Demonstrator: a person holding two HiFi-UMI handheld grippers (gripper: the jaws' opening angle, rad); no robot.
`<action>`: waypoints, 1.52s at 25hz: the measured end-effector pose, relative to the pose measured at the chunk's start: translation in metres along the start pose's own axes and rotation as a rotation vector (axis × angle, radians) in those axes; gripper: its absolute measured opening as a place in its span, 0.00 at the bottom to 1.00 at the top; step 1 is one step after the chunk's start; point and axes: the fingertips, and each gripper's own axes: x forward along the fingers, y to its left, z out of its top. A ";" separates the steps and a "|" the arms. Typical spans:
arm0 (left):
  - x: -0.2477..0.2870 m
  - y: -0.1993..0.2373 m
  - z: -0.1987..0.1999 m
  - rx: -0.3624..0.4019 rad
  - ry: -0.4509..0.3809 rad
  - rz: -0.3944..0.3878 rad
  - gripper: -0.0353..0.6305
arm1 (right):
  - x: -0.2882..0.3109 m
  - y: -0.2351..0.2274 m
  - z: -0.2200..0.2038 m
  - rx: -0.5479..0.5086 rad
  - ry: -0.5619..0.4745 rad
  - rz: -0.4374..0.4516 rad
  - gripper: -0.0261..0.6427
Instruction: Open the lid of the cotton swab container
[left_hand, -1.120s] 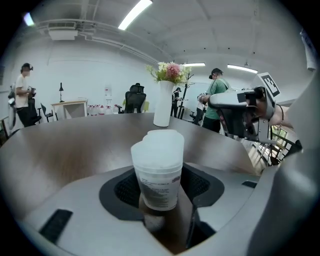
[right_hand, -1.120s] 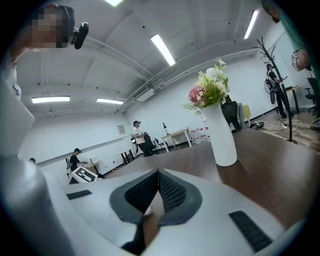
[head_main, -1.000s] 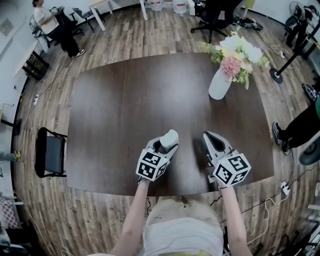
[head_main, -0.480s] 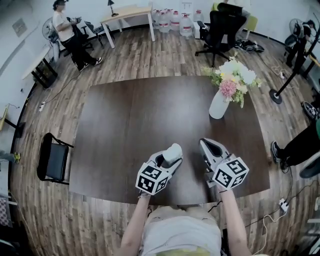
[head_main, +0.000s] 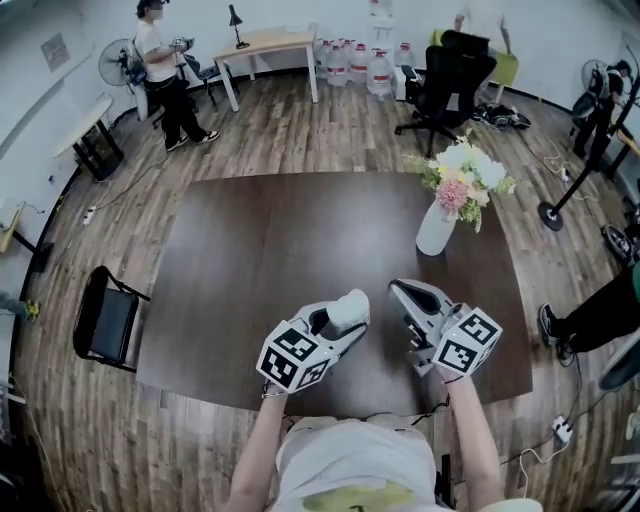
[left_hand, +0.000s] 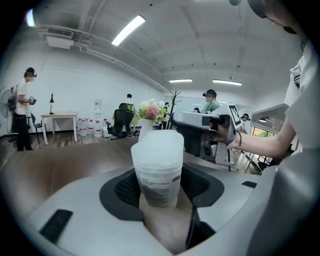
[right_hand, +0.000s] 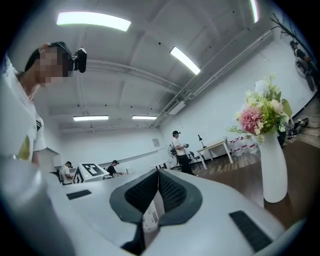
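Clamping the cotton swab container (left_hand: 158, 172) by its labelled body, the left gripper (head_main: 332, 322) angles up-right at lower centre of the head view. The thin plastic looks light, slick and squeezable, so the lid (left_hand: 159, 145) rim is where to pull. Beside it, the right gripper (head_main: 400, 292) is clenched, perhaps pinching a small printed label, aimed upper left.

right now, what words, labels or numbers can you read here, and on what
No text is legible.
Label on the cotton swab container: small dark print, too blurred to read.
Small sticker in the right gripper view: barcode-like lines, unreadable.
Both marker cubes: black square patterns, no words.
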 end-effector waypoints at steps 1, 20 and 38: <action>-0.002 -0.004 0.004 0.013 0.002 -0.015 0.42 | 0.001 0.004 0.004 -0.004 -0.002 0.032 0.07; -0.028 -0.041 0.041 0.096 0.013 -0.206 0.42 | 0.008 0.066 0.038 -0.023 0.135 0.491 0.24; -0.044 -0.053 0.041 0.072 0.040 -0.358 0.42 | 0.021 0.104 0.011 -0.126 0.366 0.637 0.39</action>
